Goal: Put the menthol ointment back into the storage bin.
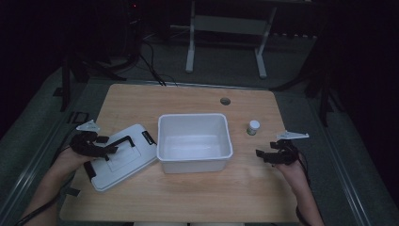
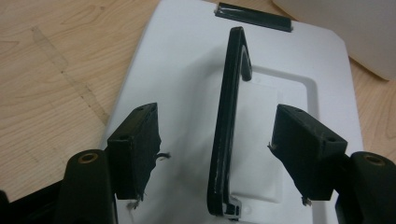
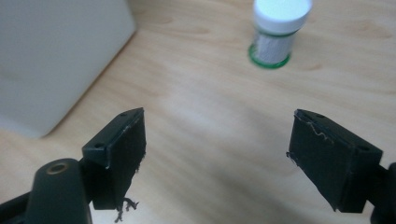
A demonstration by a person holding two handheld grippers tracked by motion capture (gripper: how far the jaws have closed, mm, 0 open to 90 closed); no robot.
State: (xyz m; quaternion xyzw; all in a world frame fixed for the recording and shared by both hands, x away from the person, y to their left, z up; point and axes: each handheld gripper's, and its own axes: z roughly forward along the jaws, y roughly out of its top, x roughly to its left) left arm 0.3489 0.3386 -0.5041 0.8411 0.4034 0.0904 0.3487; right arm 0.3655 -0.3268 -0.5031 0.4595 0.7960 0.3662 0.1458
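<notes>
In the high view, two forearms enter from the bottom edge onto a light wooden table [image 1: 188, 197]. At the lower left of the frame, the left gripper [image 1: 112, 149] hovers over a flat white lid [image 1: 136, 160] that lies on the table, tilted at an angle, with a black handle [image 1: 120, 140] across its top and a black clip at its far edge. In the left gripper view, the handle [image 2: 229, 126] stands up from the lid [image 2: 187, 84] and runs between the two black pads [image 2: 135, 149]. The jaws stand apart on either side of it, with a gap between each pad and the handle, so nothing is clamped.

At the lower right of the high view, the right gripper [image 1: 261, 154] is held just above bare wood. In the right gripper view, its jaws are wide apart with only table surface [image 3: 210, 140] between them.

Just beyond the lid, in the middle of the high view, sits an open white rectangular bin [image 1: 162, 141], touching or nearly touching the lid's right edge. Its corner appears at the upper left of the right gripper view [image 3: 56, 60].

To the right of the bin and apart from it, a small jar [image 1: 253, 127] with a white cap stands upright. In the right gripper view it is at the top, ahead of the open jaws [image 3: 278, 35].

Farther back, near the table's far edge, is a small round hole [image 1: 225, 100].
</notes>
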